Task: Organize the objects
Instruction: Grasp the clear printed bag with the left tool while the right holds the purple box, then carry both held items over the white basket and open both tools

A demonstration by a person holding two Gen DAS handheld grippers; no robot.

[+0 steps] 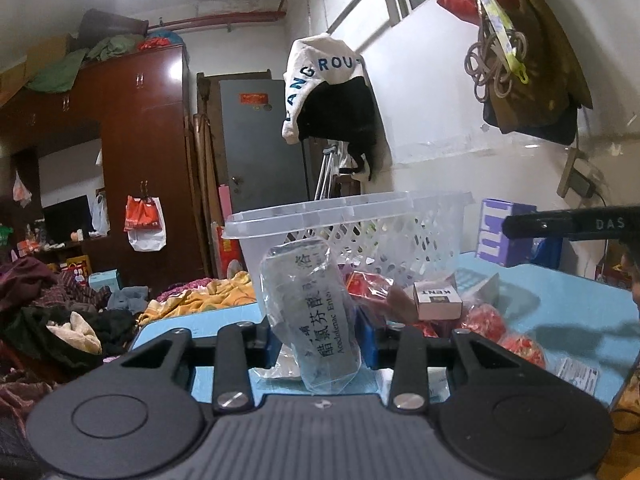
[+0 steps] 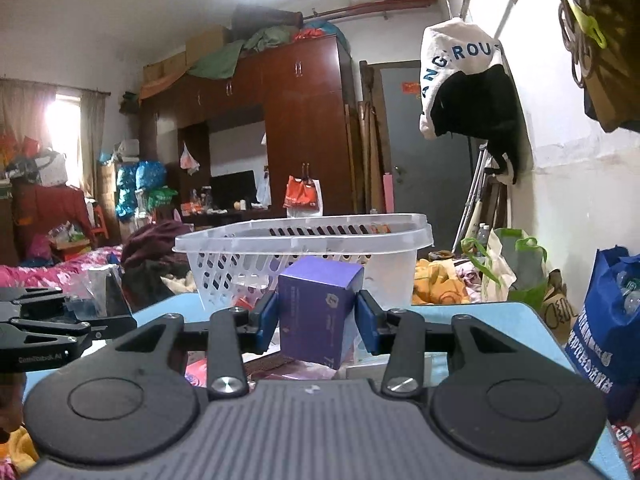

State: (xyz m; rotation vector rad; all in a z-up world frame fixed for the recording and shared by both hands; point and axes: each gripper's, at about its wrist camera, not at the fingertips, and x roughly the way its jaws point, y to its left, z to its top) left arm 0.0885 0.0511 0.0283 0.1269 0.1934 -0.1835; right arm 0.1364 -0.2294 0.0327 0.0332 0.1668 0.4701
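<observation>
My left gripper [image 1: 320, 340] is shut on a medicine box in a clear plastic bag [image 1: 316, 312] and holds it above the blue table [image 1: 580, 312], in front of a clear plastic basket [image 1: 352, 228]. My right gripper [image 2: 318, 320] is shut on a purple box [image 2: 320, 312], held just in front of the same basket [image 2: 304, 248]. The purple box also shows in the left wrist view [image 1: 498, 236], at the tip of the right gripper. The left gripper shows at the left edge of the right wrist view [image 2: 60, 320].
On the table by the basket lie a small Kent carton [image 1: 438, 300], red packets [image 1: 484, 320] and a printed label [image 1: 580, 374]. A blue shopping bag [image 2: 608, 332] stands right of the table. A bed with heaped clothes [image 1: 60, 312] lies to the left.
</observation>
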